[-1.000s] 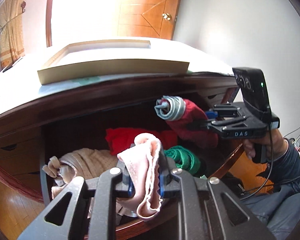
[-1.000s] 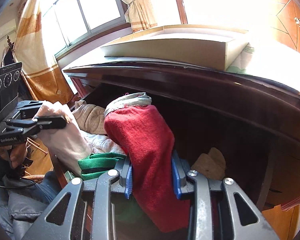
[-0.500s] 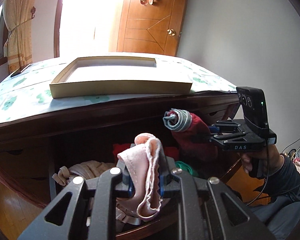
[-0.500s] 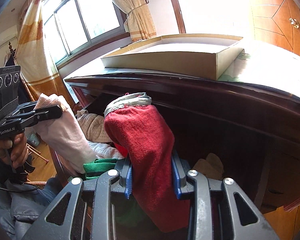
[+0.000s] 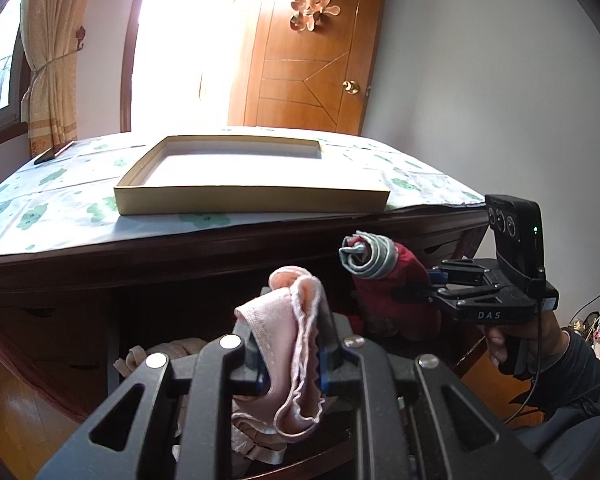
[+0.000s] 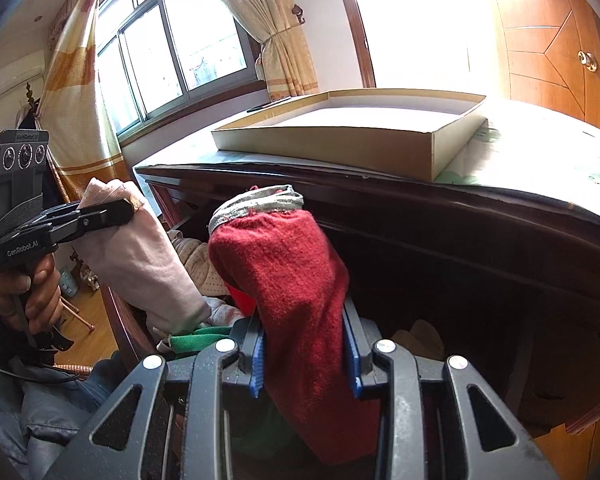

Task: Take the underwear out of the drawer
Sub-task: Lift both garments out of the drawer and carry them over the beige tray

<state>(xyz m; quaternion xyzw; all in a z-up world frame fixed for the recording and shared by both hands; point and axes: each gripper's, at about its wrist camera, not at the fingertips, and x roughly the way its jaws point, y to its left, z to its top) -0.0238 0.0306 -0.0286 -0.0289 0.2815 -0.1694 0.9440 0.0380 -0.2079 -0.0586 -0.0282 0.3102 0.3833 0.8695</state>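
While both hands held their tools above the open dark wooden drawer [image 5: 112,344], the left gripper [image 5: 290,364] was clamped on a pale pink pair of underwear with a frilled edge [image 5: 296,344], its blue-padded jaws pressing the cloth from both sides so that a loop of it drooped below them. Just to its right, the right gripper [image 6: 304,356] was clamped on a rolled dark red pair of underwear with a grey waistband [image 6: 288,276], which stood up between the jaws with the grey band at the top. Both garments hung clear of the drawer, the red roll slightly farther forward than the pink one. Below and beyond the jaws, inside the drawer, lay a beige garment [image 5: 180,350] to the left and a green cloth [image 6: 198,338] nearer the middle. Above the drawer ran the dark desk edge, and on the desk top a white cloth printed with green shapes [image 5: 60,200] was spread. Farther along that cloth sat a shallow tan cardboard box lid [image 5: 252,200], open side up. Beyond it stood a brown wooden door [image 5: 308,80].
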